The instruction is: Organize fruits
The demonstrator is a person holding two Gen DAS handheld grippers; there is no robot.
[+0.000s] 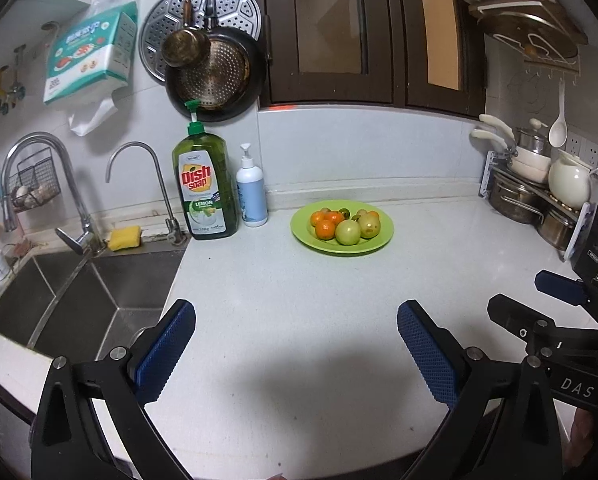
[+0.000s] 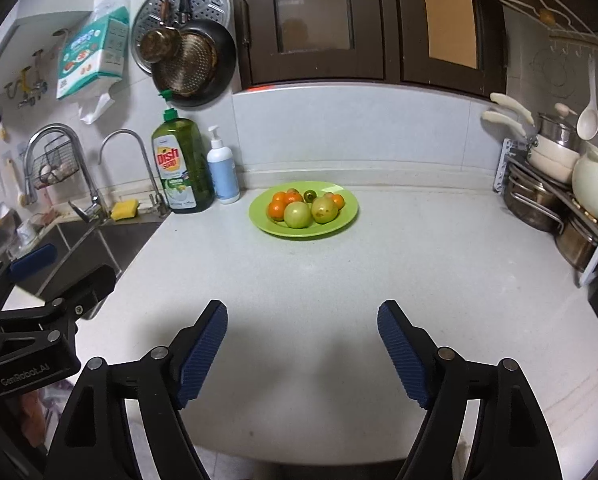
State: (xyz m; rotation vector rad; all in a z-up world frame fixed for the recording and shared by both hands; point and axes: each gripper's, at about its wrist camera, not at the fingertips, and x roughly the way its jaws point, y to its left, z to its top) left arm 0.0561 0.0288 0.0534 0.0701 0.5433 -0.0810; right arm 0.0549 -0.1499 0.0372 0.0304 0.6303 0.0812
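1. Left wrist view: the left gripper (image 1: 297, 320) hangs over bare white countertop (image 1: 299, 300), its blue-padded jaws spread wide with nothing between them.
2. The fruits (image 1: 345, 224) lie in a green plate (image 1: 383, 236) well ahead of the gripper, near the back wall: orange tangerines on the left side, two larger greenish-yellow fruits in front, and a few small dark green ones behind.
3. Left of the plate stand a white pump bottle (image 1: 252, 192) and, just beside it, a green dish soap bottle (image 1: 204, 184); further left is a steel sink (image 1: 87, 300) with a yellow sponge (image 1: 125, 237) on its rim.
4. The right gripper (image 1: 547, 300) shows at the right edge of this view.
5. Right wrist view: the right gripper (image 2: 302, 318) also sits above empty countertop (image 2: 419, 248), jaws parted and holding nothing.
6. The plate (image 2: 347, 216) with the fruits (image 2: 305, 208) is straight ahead, well apart from the fingertips, just right of the pump bottle (image 2: 223, 176) and the dish soap bottle (image 2: 181, 168).
7. The left gripper (image 2: 65, 268) appears at the lower left, over the sink (image 2: 79, 248) edge.
8. A rack of steel pots (image 2: 539, 200) stands on the right.
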